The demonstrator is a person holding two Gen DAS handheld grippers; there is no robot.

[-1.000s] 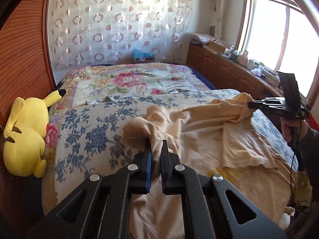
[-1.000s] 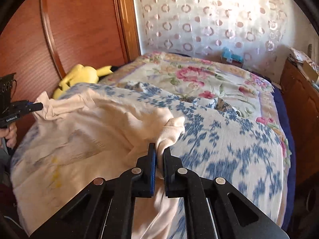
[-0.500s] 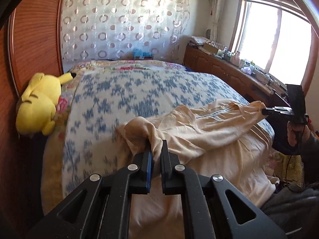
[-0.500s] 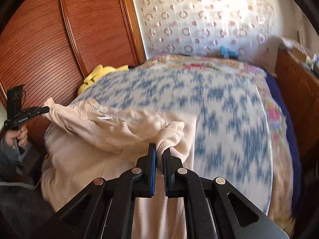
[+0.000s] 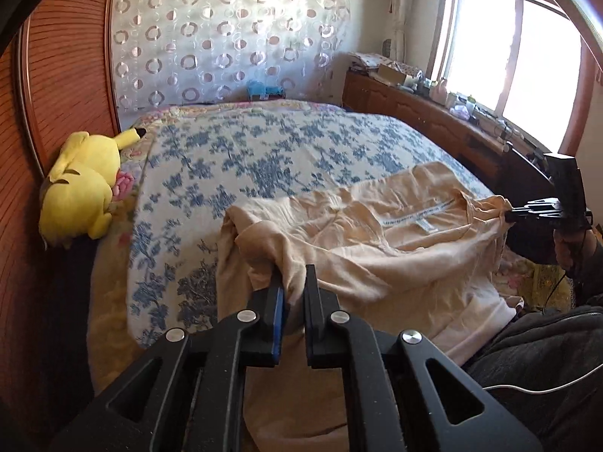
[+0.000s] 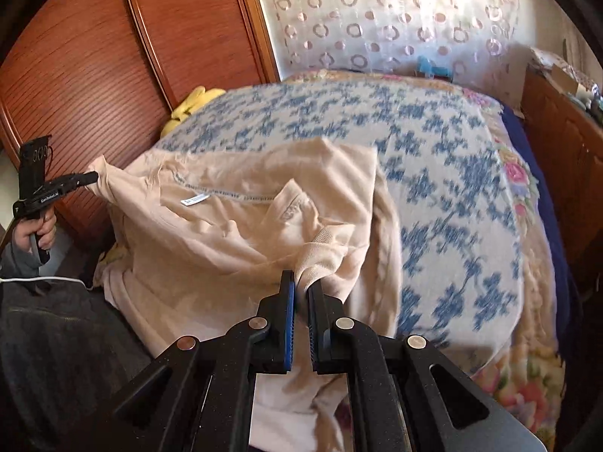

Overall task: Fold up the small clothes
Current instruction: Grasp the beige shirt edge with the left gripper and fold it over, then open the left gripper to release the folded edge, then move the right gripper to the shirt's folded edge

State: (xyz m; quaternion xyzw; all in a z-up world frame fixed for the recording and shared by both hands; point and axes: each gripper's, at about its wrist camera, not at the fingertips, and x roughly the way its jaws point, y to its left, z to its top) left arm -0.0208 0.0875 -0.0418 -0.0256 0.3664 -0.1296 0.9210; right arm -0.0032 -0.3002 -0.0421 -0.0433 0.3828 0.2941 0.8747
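A cream shirt [image 5: 361,241] hangs stretched between my two grippers over the near edge of the bed, inside out, with a white label at the neck. My left gripper [image 5: 293,282] is shut on one bunched corner of it. My right gripper [image 6: 300,282] is shut on the other corner with ribbed trim. The shirt [image 6: 226,233] drapes down the bed's front side. The right gripper also shows at the right in the left wrist view [image 5: 527,213], and the left gripper at the left in the right wrist view [image 6: 81,180].
The bed carries a blue-flowered white cover [image 5: 264,158] over a floral quilt [image 6: 527,376]. A yellow plush toy [image 5: 81,184] lies at the bed's left edge by a wooden wardrobe [image 6: 113,56]. A wooden sideboard [image 5: 433,120] with clutter runs under the window.
Both grippers pulled the shirt back toward the bed's near edge and lifted it. It now hangs spread between them, with the label showing.
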